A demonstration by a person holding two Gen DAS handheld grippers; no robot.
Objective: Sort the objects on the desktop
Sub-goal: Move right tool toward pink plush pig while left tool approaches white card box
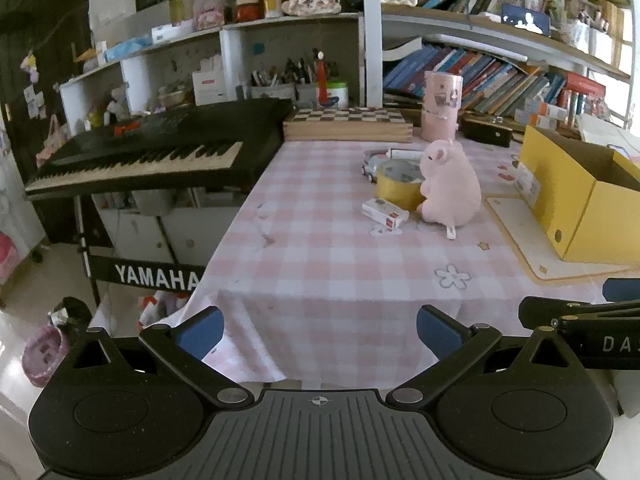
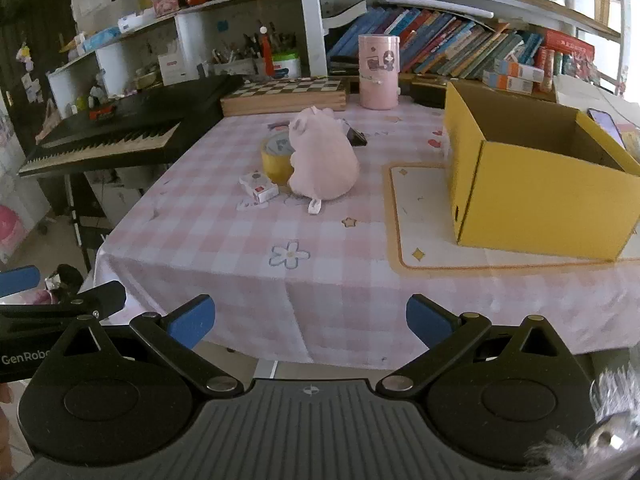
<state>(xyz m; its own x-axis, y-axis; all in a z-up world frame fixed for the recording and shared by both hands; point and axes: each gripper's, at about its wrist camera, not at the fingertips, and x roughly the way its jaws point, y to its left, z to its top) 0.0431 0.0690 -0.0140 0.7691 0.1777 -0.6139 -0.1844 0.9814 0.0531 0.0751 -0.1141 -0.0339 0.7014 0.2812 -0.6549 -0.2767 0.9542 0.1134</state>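
Desktop objects sit mid-table [image 1: 320, 280], untouched: both grippers hang off the near edge, left gripper [image 1: 319, 330] and right gripper [image 2: 310, 320] each spread wide, empty. Beyond: small white carton [image 1: 385, 211] touching yellow tape roll [image 1: 396, 184], pink plush [image 1: 450, 184] against the roll. Yellow box [image 2: 536, 196] right, open. Left view alone reads "YAMAHA" on keyboard stand [image 1: 156, 276]; right view alone shows "GenRobo" on the other tool.

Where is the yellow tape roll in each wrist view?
Left wrist: yellow tape roll sits right of centre, touching the pink plush toy on its left side.
Right wrist: tape roll is left of centre, again left of the plush.
Shared landmark: the yellow box.
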